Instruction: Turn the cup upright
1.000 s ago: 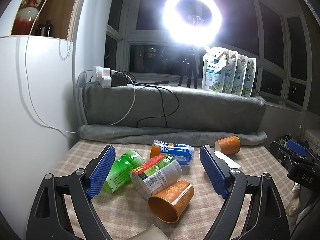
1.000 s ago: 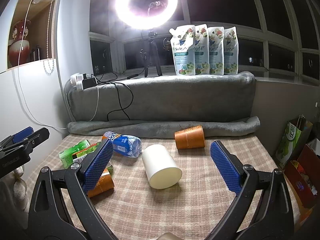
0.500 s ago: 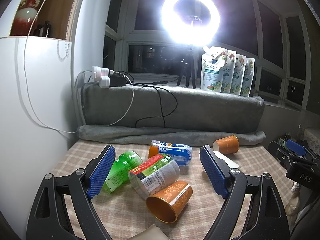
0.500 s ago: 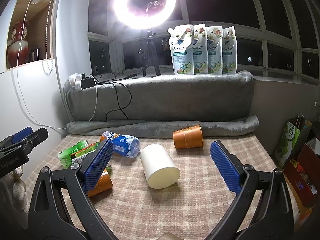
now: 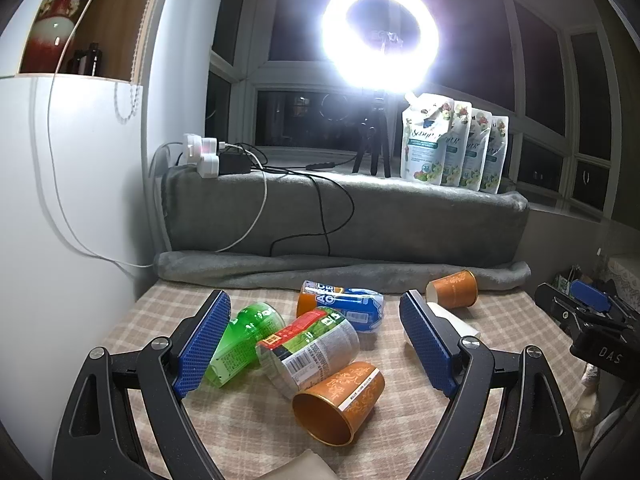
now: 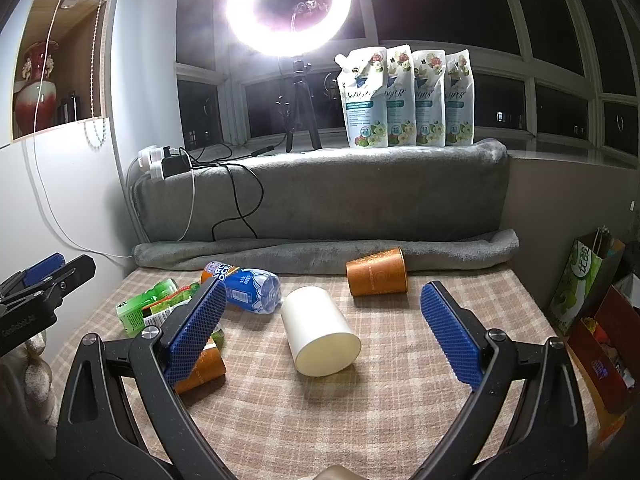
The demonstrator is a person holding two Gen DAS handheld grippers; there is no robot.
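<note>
A white cup (image 6: 318, 330) lies on its side on the checked cloth, between my right gripper's open blue pads. My right gripper (image 6: 322, 326) is open and empty, just short of it. An orange cup (image 6: 376, 272) lies on its side near the grey roll behind. In the left wrist view another orange cup (image 5: 340, 402) lies on its side, mouth toward me, just below my open, empty left gripper (image 5: 316, 344). The far orange cup (image 5: 454, 290) and an edge of the white cup (image 5: 452, 320) show behind the right pad.
A green bottle (image 5: 240, 340), a labelled clear bottle (image 5: 310, 350) and a blue bottle (image 5: 344, 308) lie piled at the left. A grey blanket roll (image 6: 320, 252) edges the back. A ring light (image 6: 288, 4) and several pouches (image 6: 404, 98) stand on the ledge. Boxes (image 6: 600, 328) sit right.
Both grippers have drifted slightly; the objects sit a little lower and nearer in the views. Nothing was grasped or moved.
</note>
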